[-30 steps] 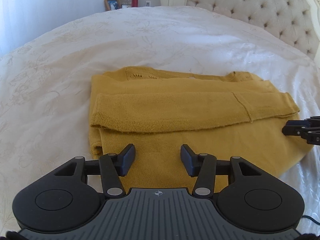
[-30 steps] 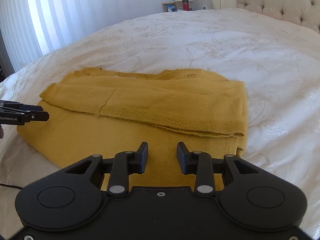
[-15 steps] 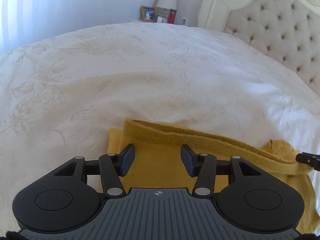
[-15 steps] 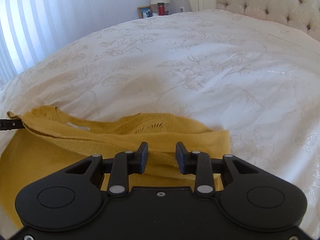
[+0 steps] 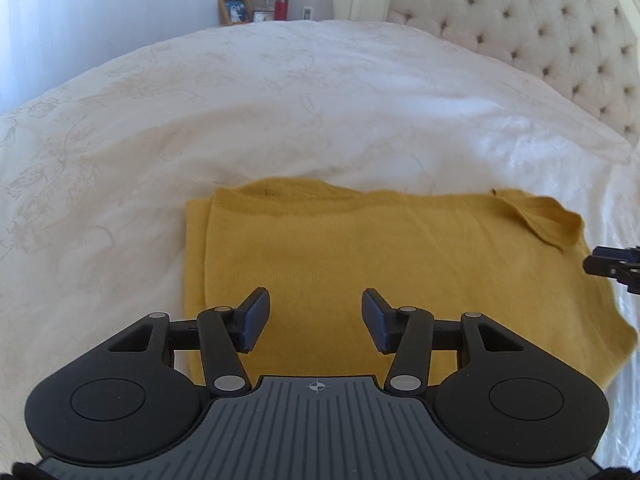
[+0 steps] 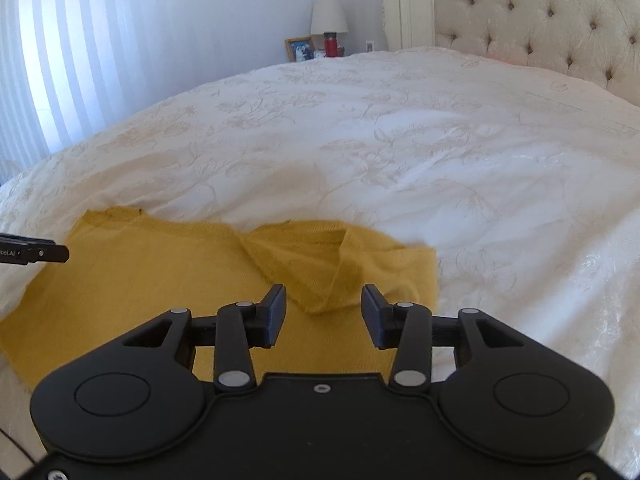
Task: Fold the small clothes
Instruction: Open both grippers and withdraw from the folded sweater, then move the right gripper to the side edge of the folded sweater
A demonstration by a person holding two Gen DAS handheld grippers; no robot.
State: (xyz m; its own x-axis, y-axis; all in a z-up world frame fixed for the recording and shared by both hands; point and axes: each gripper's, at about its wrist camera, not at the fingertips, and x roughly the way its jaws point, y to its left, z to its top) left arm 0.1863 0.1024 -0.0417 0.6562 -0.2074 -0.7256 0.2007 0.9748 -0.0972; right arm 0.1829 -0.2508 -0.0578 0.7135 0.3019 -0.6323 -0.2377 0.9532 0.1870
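A mustard-yellow knitted garment (image 5: 380,256) lies folded into a rectangle on the white bedspread (image 5: 280,100). In the left wrist view its left edge is neat and its far right corner is wrinkled. My left gripper (image 5: 315,325) is open and empty, low over the garment's near left part. In the right wrist view the garment (image 6: 160,280) has a raised fold near its right end. My right gripper (image 6: 322,316) is open and empty just above that fold. Each gripper's tip shows at the edge of the other view.
A tufted cream headboard (image 5: 540,28) stands at the far right. A nightstand beyond the bed holds a lamp (image 6: 329,10), a photo frame (image 6: 299,49) and a red bottle (image 6: 330,44). Bright curtains (image 6: 60,60) cover the left wall.
The garment's near half has been folded over away from me, hiding the sleeves. Both grippers moved forward with it and have opened wider, letting the fabric go.
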